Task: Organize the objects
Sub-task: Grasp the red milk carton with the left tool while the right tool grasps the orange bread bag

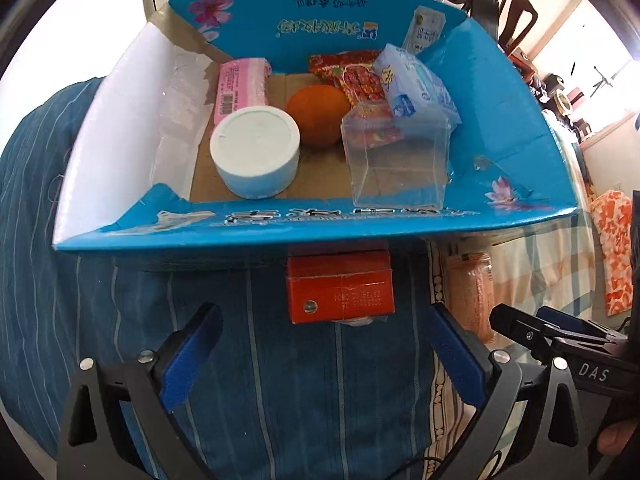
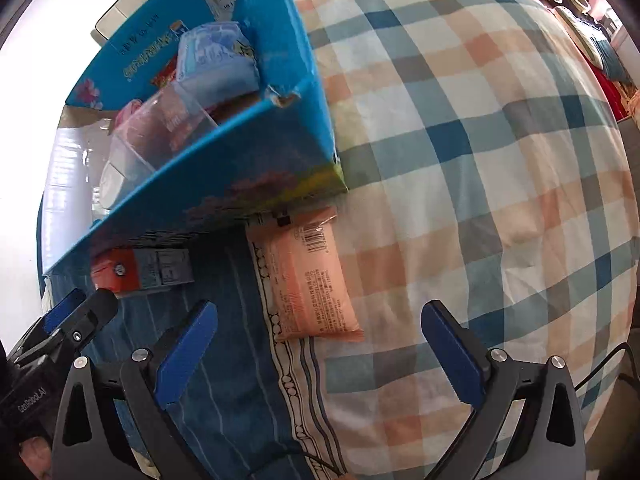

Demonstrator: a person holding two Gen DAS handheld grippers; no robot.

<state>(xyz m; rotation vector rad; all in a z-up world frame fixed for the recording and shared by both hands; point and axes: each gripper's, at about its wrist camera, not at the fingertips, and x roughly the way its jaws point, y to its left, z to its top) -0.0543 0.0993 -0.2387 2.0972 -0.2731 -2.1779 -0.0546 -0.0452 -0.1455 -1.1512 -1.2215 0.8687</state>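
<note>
A blue cardboard box (image 1: 316, 222) (image 2: 224, 168) lies open on the bed. Inside it are a white round tub (image 1: 256, 150), an orange (image 1: 318, 114), a pink pack (image 1: 242, 86), a red snack bag (image 1: 352, 74), a light blue tissue pack (image 1: 420, 86), a clear plastic box (image 1: 396, 160) and a small carton (image 1: 426, 28). An orange-red carton (image 1: 340, 290) (image 2: 140, 270) lies on the blue striped cover just outside the box's near wall. My left gripper (image 1: 326, 356) hovers open above it, empty. A pale orange packet (image 2: 308, 276) (image 1: 470, 292) lies beside the box. My right gripper (image 2: 320, 354) stands open and empty just short of that packet.
A checked blue, orange and white quilt (image 2: 480, 160) covers the bed to the right. The blue striped cover (image 1: 120, 300) lies under the left gripper. The right gripper's fingers (image 1: 560, 336) show at the lower right of the left wrist view. Cluttered furniture stands beyond the bed.
</note>
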